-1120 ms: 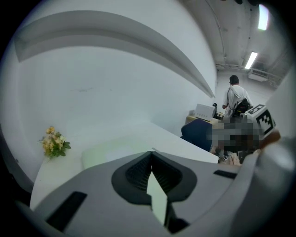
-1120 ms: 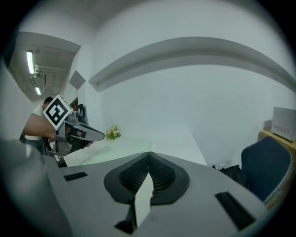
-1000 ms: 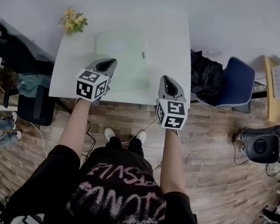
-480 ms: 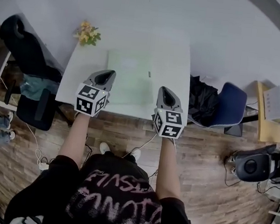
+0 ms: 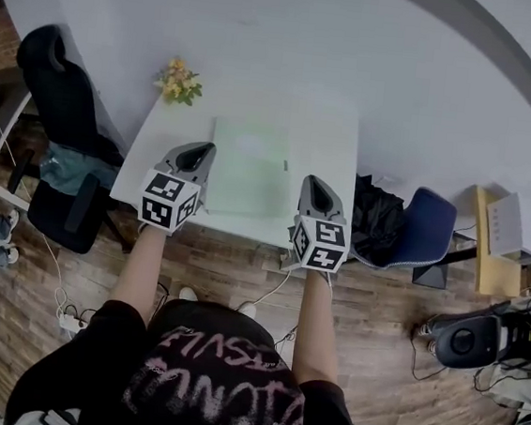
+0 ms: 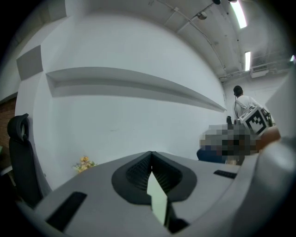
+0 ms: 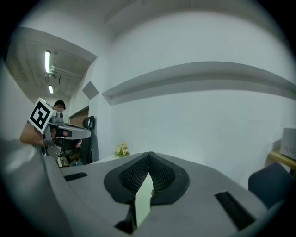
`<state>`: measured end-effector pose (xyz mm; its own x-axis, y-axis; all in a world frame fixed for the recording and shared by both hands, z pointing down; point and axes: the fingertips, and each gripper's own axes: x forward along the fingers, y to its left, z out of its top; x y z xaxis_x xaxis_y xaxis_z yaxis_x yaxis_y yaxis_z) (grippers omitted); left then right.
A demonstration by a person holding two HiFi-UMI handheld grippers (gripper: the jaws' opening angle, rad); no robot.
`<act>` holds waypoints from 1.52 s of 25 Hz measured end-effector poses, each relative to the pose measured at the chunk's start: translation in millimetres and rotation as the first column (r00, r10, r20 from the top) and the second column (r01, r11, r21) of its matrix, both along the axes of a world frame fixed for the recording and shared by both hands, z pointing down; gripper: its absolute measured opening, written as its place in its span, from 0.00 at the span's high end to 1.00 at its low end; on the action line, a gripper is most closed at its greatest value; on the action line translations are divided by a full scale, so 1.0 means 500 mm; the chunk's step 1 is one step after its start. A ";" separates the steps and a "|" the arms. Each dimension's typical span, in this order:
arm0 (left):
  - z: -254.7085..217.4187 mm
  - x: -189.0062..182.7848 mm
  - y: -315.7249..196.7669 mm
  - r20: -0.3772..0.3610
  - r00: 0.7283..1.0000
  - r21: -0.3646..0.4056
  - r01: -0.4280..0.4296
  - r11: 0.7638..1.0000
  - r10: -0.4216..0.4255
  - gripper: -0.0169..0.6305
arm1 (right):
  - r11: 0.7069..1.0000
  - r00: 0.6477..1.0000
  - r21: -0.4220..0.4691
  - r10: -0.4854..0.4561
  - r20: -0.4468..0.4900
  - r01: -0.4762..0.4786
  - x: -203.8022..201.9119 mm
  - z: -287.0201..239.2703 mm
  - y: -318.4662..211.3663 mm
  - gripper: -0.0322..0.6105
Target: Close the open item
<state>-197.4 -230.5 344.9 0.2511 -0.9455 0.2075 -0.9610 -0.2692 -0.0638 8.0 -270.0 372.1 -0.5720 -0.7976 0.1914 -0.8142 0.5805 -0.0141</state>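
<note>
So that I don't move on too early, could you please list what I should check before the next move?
1. Empty left gripper: ok, its jaws are together with nothing between them.
2. Empty right gripper: ok, its jaws are together with nothing between them.
3. The folder lies flat on the table: ok.
4. The folder is closed: cannot tell; it shows as one flat green sheet.
5. The flowers are clear of the folder: ok, they stand apart at the table's far left corner.
</note>
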 end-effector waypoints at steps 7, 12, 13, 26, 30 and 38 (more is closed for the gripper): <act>-0.031 -0.032 0.022 -0.004 0.999 0.035 0.033 0.999 -0.033 0.97 | 1.000 1.000 0.022 -0.018 0.009 0.018 -0.024 -0.027 0.000 0.94; -0.037 -0.048 0.034 -0.002 0.999 0.051 0.044 0.998 -0.044 0.97 | 0.999 0.999 0.035 -0.034 0.012 0.034 -0.048 -0.036 0.005 0.94; -0.038 -0.051 0.035 -0.002 0.999 0.053 0.045 0.998 -0.045 0.97 | 0.999 0.999 0.037 -0.036 0.013 0.036 -0.052 -0.037 0.005 0.94; -0.043 -0.062 0.032 0.007 0.999 0.070 0.035 0.997 -0.035 0.97 | 0.997 0.999 0.060 -0.039 0.002 0.039 -0.077 -0.045 0.001 0.94; -0.043 -0.063 0.033 0.005 1.000 0.073 0.025 0.997 -0.025 0.97 | 0.997 0.999 0.068 -0.037 0.002 0.036 -0.080 -0.048 0.004 0.94; -0.047 -0.067 0.029 0.015 1.000 0.071 0.021 0.997 -0.022 0.97 | 0.996 0.999 0.079 -0.045 0.000 0.044 -0.095 -0.060 -0.001 0.94</act>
